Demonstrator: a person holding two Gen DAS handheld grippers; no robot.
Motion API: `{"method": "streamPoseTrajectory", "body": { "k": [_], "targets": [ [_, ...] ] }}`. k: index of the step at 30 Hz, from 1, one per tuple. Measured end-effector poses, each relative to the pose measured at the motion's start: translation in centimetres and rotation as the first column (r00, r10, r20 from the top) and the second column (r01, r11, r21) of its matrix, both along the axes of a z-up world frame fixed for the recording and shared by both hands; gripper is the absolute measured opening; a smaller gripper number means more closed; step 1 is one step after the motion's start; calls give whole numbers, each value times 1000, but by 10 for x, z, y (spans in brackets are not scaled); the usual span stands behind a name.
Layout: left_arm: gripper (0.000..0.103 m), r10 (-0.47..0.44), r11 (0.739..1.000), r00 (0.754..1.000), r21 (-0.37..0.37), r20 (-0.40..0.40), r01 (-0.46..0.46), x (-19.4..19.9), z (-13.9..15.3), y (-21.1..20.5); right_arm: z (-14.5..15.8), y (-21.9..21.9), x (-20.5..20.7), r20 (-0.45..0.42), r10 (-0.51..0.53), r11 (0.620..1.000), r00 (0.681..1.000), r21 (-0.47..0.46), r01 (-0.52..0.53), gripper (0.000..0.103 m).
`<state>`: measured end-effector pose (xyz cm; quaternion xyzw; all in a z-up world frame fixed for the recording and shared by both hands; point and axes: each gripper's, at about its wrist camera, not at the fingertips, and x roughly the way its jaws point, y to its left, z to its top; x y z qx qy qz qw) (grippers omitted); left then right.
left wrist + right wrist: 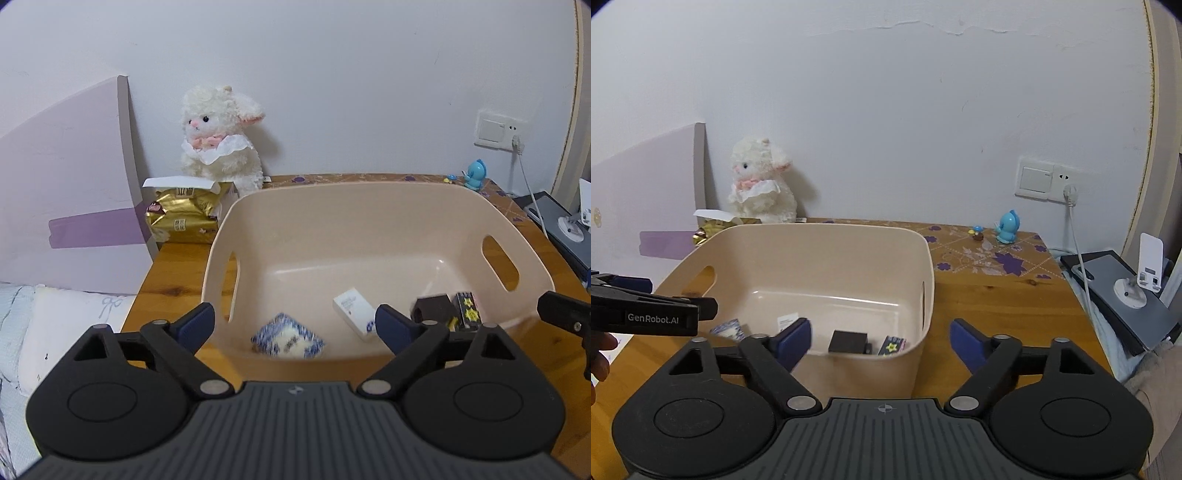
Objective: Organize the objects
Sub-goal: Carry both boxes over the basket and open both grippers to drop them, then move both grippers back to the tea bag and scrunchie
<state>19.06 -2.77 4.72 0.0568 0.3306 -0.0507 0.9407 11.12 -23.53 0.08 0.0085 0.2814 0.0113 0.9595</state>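
Both your tools, left tool (295, 325) and right tool (879, 341), hang spread apart and empty at the beige basket's (369, 206) near rim. The blue-white packet (288, 338), white box (354, 308), black box (434, 308) and star-printed box (467, 310) already lie inside, lower centre of frame, likely gathered there for tidying.

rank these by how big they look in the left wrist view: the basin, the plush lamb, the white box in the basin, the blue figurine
1. basin, by far the largest
2. plush lamb
3. white box
4. blue figurine

The figurine stands far back near the wall, so its true size against the white box is unsure.
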Motion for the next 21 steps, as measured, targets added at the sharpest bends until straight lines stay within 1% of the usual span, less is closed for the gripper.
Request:
{"method": "streamPoseTrajectory", "body": {
  "k": [2, 3, 8, 11, 15, 18, 21],
  "targets": [
    [95, -4, 1000, 1000, -7, 4, 4, -10, -1, 2, -1, 3, -8, 0, 7, 1000, 1000, -6, -7, 89],
    [98, -4, 1000, 1000, -8, 6, 4, -15, -2, 3, -1, 5, -12, -2, 12, 1000, 1000, -10, -12, 89],
    [98, -12, 1000, 1000, 11, -6, 12, -32, -7, 4, -10, 15, -27, -30, 38, 999, 999, -23, -39, 92],
    [98, -23, 1000, 1000, 16, -18, 24, -40, -13, 4, -19, 19, -31, -60, 50, 998, 997, -29, -52, 93],
    [98, -40, 999, 997, 1, -62, 40, -45, -27, 4, -33, 23, -34, -104, 60, 998, 993, -25, -63, 93],
    [98, -45, 999, 993, 7, -112, 46, -45, -47, 2, -46, 25, -33, -141, 65, 998, 988, -11, -67, 93],
    [98, -43, 999, 986, -13, -160, 41, -42, -62, 4, -60, 26, -32, -170, 66, 998, 983, -6, -68, 93]
  ]
}}
